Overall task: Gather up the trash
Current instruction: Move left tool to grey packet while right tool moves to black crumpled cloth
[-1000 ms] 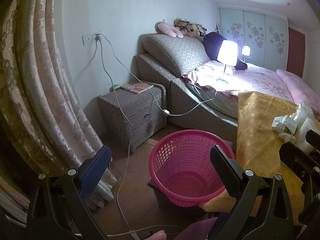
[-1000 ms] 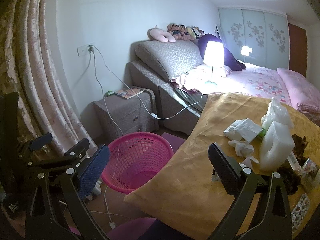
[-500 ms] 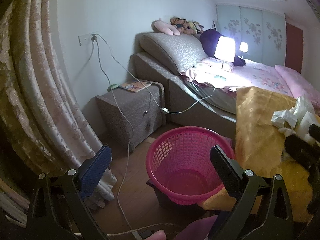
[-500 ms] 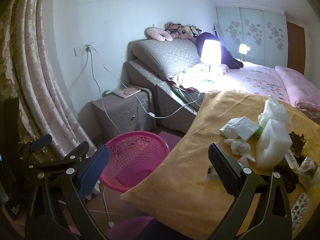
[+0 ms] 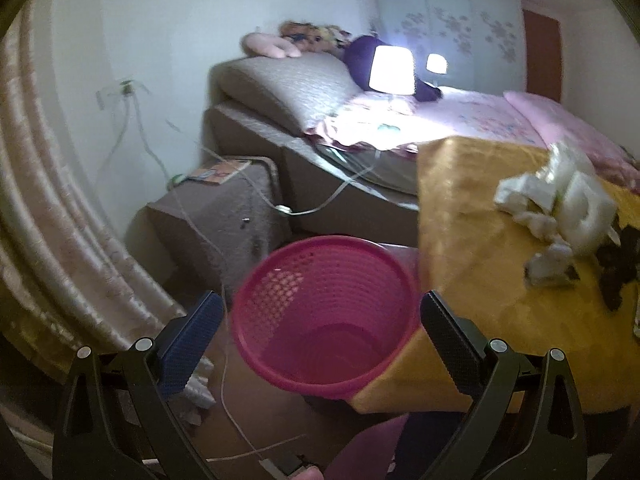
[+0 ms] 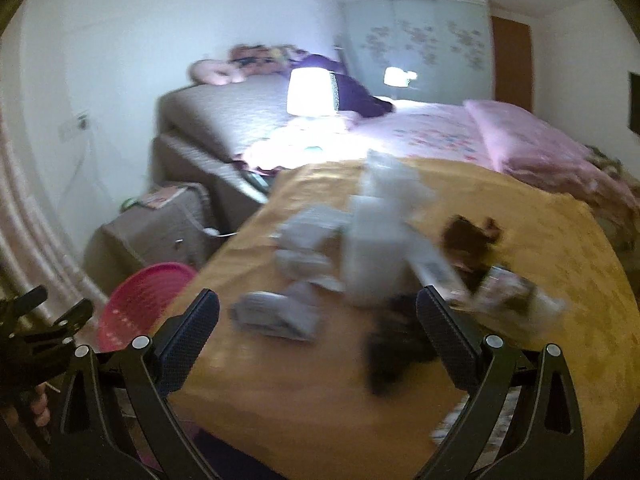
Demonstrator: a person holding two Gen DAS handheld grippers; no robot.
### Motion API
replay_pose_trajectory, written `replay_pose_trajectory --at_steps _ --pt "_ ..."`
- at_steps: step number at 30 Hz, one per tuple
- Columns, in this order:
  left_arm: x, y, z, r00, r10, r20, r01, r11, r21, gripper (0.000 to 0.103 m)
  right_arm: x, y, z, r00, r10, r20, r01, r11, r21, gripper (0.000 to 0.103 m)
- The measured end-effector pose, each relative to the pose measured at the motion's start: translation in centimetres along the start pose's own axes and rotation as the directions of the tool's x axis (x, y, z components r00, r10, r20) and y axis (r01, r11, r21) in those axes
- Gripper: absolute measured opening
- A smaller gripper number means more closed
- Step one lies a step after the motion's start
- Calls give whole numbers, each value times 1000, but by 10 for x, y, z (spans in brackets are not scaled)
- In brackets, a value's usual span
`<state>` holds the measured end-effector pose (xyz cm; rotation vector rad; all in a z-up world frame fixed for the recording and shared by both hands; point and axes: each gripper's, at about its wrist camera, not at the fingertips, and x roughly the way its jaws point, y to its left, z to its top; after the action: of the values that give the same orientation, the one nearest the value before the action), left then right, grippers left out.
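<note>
A pink mesh waste basket (image 5: 324,312) stands on the floor beside a table under a gold cloth (image 5: 480,264); my left gripper (image 5: 320,344) hangs open just above and in front of it, holding nothing. Trash lies on the cloth: crumpled white tissues (image 5: 532,200), a white foam block (image 6: 376,256), a dark crumpled scrap (image 6: 468,240) and printed wrappers (image 6: 504,288). My right gripper (image 6: 316,340) is open over the near part of the pile, above a flattened white paper (image 6: 276,316). The right wrist view is motion-blurred. The basket (image 6: 140,308) shows at lower left there.
A grey nightstand (image 5: 216,224) with a booklet stands behind the basket, next to a bed (image 5: 460,120) with a lit lamp (image 5: 390,70). White cables (image 5: 224,380) trail from a wall socket across the floor. Curtains (image 5: 52,216) hang at the left.
Both grippers have swung right and forward. The right one now hangs low over the trash pile on the cloth; the basket has slid to its lower left. Both stay open.
</note>
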<state>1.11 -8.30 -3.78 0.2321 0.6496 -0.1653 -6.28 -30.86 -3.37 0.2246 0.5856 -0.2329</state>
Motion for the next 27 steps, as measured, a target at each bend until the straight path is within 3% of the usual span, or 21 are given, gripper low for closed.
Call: replay_pose_trajectory --at_steps 9,17,21,27 --pt "7 -58 16 987 -159 16 156 979 128 95 -1 -35 -3 998 -65 1 65 995 71 96" --pt "18 -120 32 938 -344 -31 344 920 186 95 -4 -50 -6 997 -82 -8 83 992 91 96" --pt "31 -144 38 918 -389 -73 395 897 195 95 -6 -55 -6 996 -92 -8 93 990 102 96" --pt "60 -163 35 902 -396 -172 426 882 203 94 -9 -62 -8 995 -102 -8 102 988 113 96"
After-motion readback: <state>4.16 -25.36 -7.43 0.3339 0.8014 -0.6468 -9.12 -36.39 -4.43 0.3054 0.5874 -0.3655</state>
